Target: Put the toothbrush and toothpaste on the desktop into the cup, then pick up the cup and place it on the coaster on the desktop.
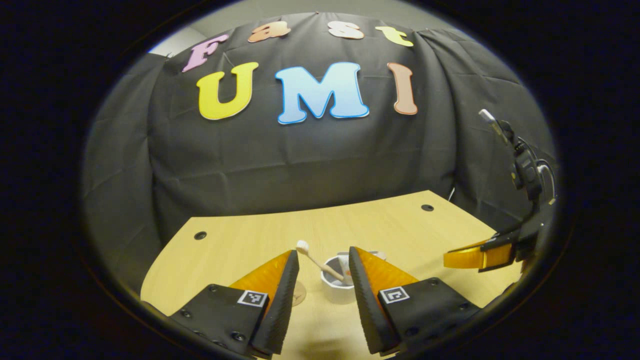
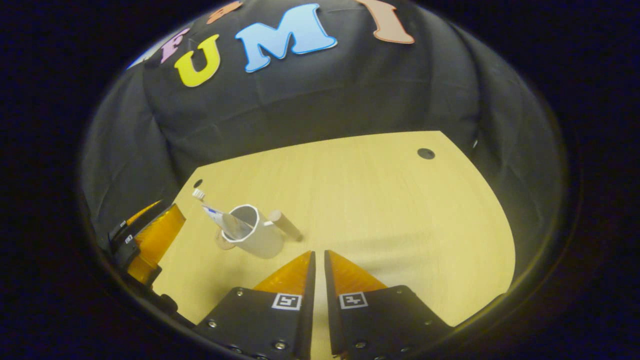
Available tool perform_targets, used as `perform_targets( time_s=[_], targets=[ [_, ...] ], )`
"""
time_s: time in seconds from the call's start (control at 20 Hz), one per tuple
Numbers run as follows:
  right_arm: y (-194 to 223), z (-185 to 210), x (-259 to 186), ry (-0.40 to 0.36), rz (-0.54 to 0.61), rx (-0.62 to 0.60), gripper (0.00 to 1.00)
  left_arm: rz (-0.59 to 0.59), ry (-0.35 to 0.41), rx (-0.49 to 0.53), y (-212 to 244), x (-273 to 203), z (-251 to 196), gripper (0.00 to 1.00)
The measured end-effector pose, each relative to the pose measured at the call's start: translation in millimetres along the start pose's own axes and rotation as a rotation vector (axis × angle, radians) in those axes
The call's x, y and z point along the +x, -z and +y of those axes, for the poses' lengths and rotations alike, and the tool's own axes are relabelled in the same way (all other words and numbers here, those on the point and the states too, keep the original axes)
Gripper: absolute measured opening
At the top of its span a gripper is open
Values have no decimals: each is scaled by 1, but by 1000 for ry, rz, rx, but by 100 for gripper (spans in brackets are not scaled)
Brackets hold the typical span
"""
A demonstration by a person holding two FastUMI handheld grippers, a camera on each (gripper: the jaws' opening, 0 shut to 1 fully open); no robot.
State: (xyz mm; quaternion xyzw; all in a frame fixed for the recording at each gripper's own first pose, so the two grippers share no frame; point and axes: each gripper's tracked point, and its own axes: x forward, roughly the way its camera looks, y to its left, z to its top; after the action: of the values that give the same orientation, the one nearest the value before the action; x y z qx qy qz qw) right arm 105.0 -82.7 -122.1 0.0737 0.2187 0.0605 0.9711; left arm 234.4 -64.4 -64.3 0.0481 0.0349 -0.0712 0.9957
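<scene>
A white cup (image 1: 336, 289) stands on the wooden desktop (image 1: 240, 245), seen ahead through the gap between my left gripper's (image 1: 324, 260) open fingers and not touched by them. A toothbrush (image 1: 314, 259) leans out of it with its head up to the left. In the right gripper view the cup (image 2: 256, 235) holds the toothbrush (image 2: 199, 194) and the toothpaste tube (image 2: 219, 218), and a beige handle (image 2: 285, 225) juts from its side. A round brown coaster (image 1: 299, 294) lies just left of the cup, also peeking out as the coaster (image 2: 223, 243). My right gripper (image 2: 320, 257) is shut on nothing, right of the cup.
The right gripper (image 1: 475, 256) hovers over the desk's right edge in the left gripper view; the left gripper's orange fingers (image 2: 152, 235) show at the left beyond the cup. Small dark holes (image 1: 200, 235) (image 2: 426, 153) mark the desktop. Bare wood stretches to the right (image 2: 400, 215).
</scene>
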Motion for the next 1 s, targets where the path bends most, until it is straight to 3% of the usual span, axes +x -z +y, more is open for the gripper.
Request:
perform_targets(
  time_s=[0.15, 0.2, 0.25, 0.3, 0.4, 0.45, 0.5, 0.65, 0.7, 1.0],
  targets=[
    [-8, 13, 15, -64, 46, -81, 16, 18, -37, -28, 8, -13, 18, 68],
    [-11, 16, 20, -73, 62, -115, 48, 24, -47, -37, 11, -17, 22, 68],
    [-12, 16, 20, -79, 75, -153, 51, 30, -62, -43, 13, -20, 30, 68],
    [-14, 18, 25, -94, 92, -193, 45, 33, -74, -49, 15, -22, 35, 69],
    [-16, 21, 33, -111, 128, -289, 49, 45, -93, -60, 20, -25, 44, 72],
    [-16, 23, 37, -125, 147, -338, 56, 56, -103, -66, 24, -26, 48, 71],
    [-15, 24, 41, -131, 170, -384, 54, 65, -112, -72, 28, -28, 53, 75],
    [-20, 27, 51, -160, 223, -500, 55, 80, -143, -92, 34, -31, 64, 75],
    [-24, 27, 55, -167, 238, -532, 55, 88, -151, -96, 37, -32, 68, 82],
    [-30, 31, 70, -227, 359, -700, 54, 140, -195, -126, 57, -37, 85, 87]
  ],
)
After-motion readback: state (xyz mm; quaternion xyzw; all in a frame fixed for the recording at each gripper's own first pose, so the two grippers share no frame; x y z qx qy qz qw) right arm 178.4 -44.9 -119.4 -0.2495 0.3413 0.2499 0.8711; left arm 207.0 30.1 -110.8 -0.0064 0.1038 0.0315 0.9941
